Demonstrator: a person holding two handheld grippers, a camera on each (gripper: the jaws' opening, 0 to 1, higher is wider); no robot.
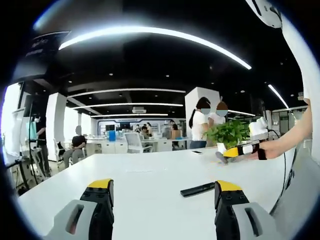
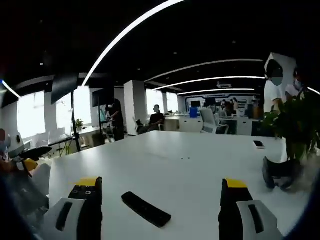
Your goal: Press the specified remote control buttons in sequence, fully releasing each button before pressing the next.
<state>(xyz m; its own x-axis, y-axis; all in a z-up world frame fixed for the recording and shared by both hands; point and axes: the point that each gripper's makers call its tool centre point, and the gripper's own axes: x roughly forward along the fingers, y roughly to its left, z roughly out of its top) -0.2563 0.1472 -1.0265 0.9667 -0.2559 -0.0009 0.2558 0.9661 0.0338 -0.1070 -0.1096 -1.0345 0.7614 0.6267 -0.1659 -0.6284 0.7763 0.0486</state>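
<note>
While both tools (image 1: 163, 197) (image 2: 160, 197) gape, remote (image 2: 146, 208) untouched

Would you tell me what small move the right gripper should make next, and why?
Probably lower the right gripper toward the black remote. Its jaws stand wide open above the white table, the remote lies flat between them, and nothing touches it yet, so no button can be pressed from here.

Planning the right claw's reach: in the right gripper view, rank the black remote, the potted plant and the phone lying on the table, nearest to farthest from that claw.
1. Slim black remote control, between the jaws, left of centre.
2. Leafy green potted plant, at the right table edge.
3. Small dark phone, flat on the white table, far right.
</note>
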